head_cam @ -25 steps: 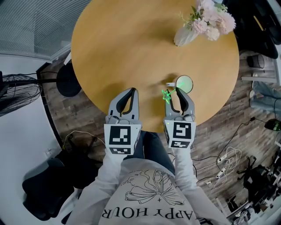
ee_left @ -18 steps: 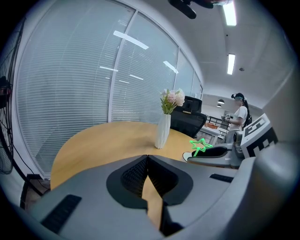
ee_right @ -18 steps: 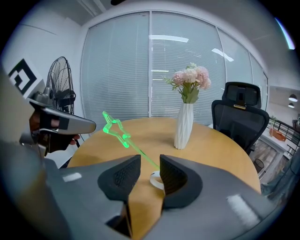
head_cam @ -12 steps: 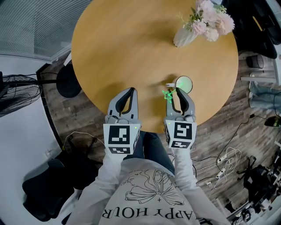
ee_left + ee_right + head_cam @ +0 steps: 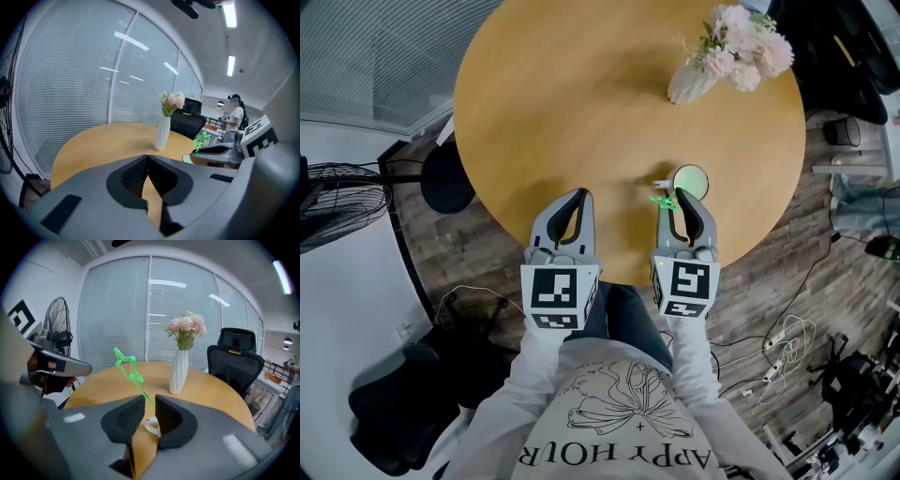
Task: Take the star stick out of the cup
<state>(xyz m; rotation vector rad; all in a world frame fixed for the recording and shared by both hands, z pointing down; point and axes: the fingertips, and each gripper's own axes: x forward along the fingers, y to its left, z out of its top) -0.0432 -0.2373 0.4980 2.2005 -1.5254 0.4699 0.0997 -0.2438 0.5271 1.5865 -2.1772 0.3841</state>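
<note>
1. Since a second ago, the right gripper (image 5: 680, 194) has drawn its jaws in from wide apart, and the green star stick (image 5: 663, 199) has shifted right, toward the cup (image 5: 692, 178).
2. Over the near edge of the round wooden table (image 5: 581, 94), the left gripper (image 5: 572, 193) has its jaws together on nothing.
3. To its right, the right gripper's jaws are closing. The stick's thin stem runs through the slim gap between them, not yet pinched.
4. Just beyond, the stick leans left out of the cup, with its star above the jaw tips.
5. At the far right stands a white vase (image 5: 692, 84) of pink flowers.
</note>
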